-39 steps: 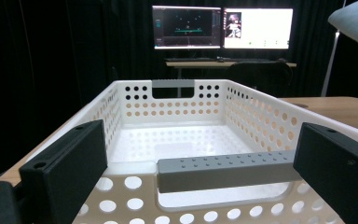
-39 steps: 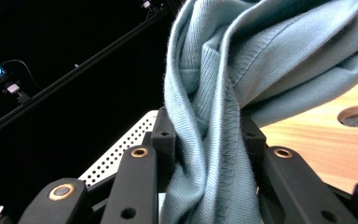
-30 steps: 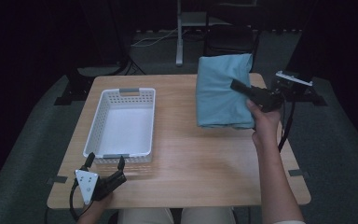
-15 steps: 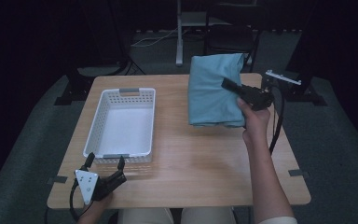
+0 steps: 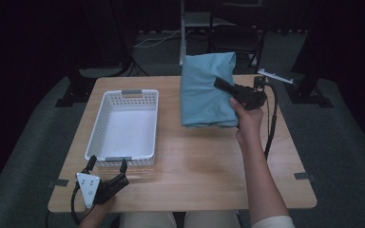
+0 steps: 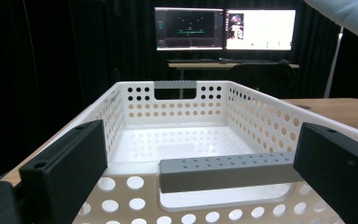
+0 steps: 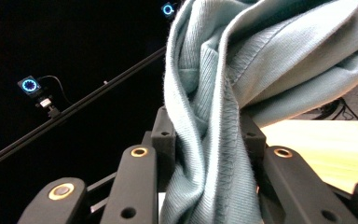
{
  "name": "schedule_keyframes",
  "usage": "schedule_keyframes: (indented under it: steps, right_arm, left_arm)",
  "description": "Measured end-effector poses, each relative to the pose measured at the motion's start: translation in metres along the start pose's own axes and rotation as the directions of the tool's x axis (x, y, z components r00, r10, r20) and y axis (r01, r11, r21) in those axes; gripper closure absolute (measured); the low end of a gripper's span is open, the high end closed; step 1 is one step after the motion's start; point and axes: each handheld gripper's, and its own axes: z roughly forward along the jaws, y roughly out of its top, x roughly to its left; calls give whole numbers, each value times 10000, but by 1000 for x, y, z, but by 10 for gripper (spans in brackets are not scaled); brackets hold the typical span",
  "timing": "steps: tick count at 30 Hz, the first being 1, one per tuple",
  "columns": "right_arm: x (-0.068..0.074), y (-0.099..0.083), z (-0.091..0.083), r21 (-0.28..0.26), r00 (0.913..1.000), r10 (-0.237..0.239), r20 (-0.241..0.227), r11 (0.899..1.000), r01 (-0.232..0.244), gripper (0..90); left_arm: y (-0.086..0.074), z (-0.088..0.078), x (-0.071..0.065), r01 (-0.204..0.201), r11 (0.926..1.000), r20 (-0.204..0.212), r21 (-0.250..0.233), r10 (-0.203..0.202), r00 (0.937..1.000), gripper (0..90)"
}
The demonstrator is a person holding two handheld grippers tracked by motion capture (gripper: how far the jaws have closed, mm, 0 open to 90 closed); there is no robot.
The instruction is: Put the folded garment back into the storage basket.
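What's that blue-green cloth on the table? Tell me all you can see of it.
The cloth is a pale teal knit fabric with stitched seams, folded into a thick bundle. It hangs lifted over the far right part of the wooden table, right of the white basket. The right gripper is clamped on a bunched fold, which runs between its black jaws in the right gripper view.

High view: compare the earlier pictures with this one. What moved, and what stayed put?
The right tongs, shut on the blue cloth, carried it leftward toward the white basket. The left tongs stayed open at the basket's near end; the basket did not move.
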Motion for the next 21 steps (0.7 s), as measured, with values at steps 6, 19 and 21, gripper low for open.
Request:
schedule_keyframes:
  steps: [6,19,21]
  right_arm:
    - [2,-6,15,137,9999,29,-150,9999,-27,688]
    - [20,-8,48,335,9975,-115,-693,9993,139,687]
    - [23,-9,53,258,9967,-132,-797,9995,153,687]
  left_arm:
    - [0,0,0,-4,10000,-3,27,4,10000,41]
    - [0,0,0,20,10000,-3,-40,-20,10000,41]
    - [0,-1,0,34,10000,-11,-76,-35,10000,40]
